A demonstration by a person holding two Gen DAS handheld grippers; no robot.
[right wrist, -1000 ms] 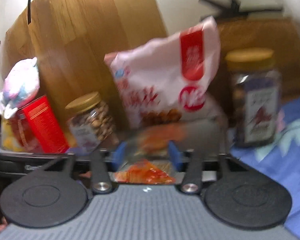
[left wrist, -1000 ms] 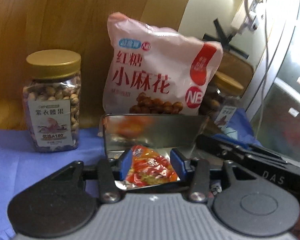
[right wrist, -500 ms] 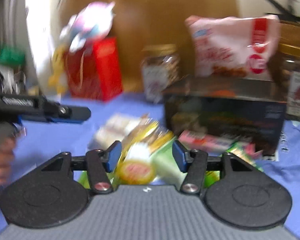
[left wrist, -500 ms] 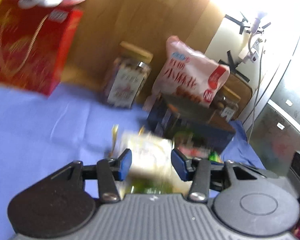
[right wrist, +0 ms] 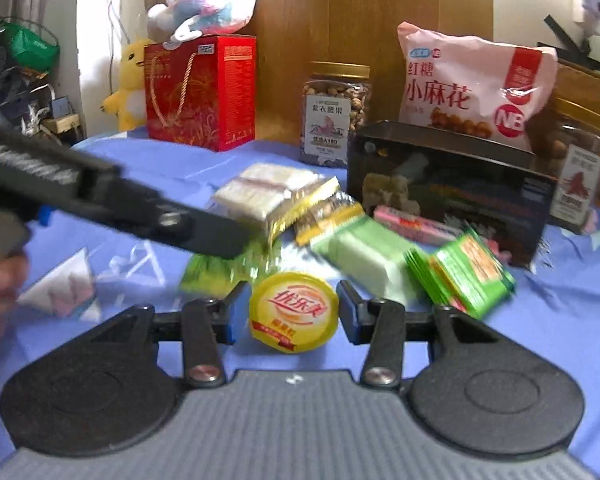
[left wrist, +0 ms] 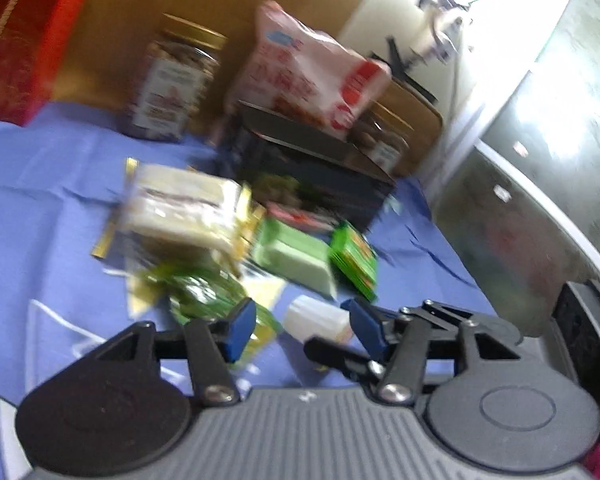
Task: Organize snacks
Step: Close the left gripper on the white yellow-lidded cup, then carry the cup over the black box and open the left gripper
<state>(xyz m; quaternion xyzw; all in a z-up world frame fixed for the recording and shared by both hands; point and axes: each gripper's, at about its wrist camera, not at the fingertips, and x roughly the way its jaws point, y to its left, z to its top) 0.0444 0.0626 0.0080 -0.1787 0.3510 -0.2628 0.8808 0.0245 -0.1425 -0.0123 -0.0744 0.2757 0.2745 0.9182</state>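
- Nearest to me, my right tool straddles a yellow-lidded cup. Its jaws have just been closing around it, but I can't tell whether the pads press its sides yet, so I judge the grasp is just forming.
- My left tool has just been opening; its jaws stand partly apart with nothing clamped. A green crinkly packet lies just past the left pad, and a pale cup body lies on its side ahead, probably the same cup.
- Just beyond, loose snacks crowd the blue-clothed surface: a pale green bar, a green sachet stack, a pink stick pack and a wafer pack.
- Behind them sits the dark tin, open-topped, which I take as the collection box; the pile touches its front.
- Farthest, against the wood panel: a nut jar, a pink bag and a red gift box.
- Step in hand, as I judge it: picking the next loose snack for the tin. Next I need to firm the right grip, lift clear of the pile, and carry to the tin's mouth.
- Only the right view shows the cup's printed lid, the plush toys on the gift box, and the left tool's arm crossing in. Only the left view, blurred, shows the metal appliance at right.
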